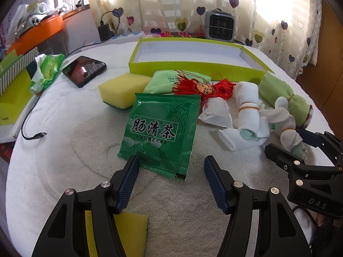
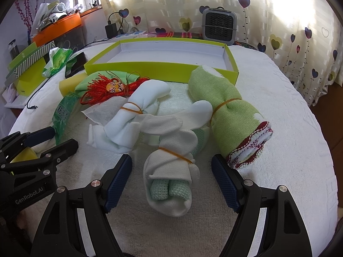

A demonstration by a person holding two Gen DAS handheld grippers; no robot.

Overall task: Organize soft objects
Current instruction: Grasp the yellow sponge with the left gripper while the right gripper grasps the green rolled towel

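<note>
Left gripper [image 1: 171, 171] spread wide, jaws released, hovering just over the near edge of a green tea packet [image 1: 159, 131] lying flat on the white towel [image 1: 64, 150]. Right gripper [image 2: 171, 180] likewise released, jaws straddling a white sock bundle [image 2: 171, 171] tied with a rubber band, not touching it. Just beside: a second white bundle [image 2: 128, 117] and a green rolled cloth [image 2: 225, 111]. Further back, a yellow sponge [image 1: 122, 90], a red tassel charm [image 1: 201, 87], and an empty yellow-green box [image 1: 193, 64]. Another sponge [image 1: 128, 231] under the left gripper.
</note>
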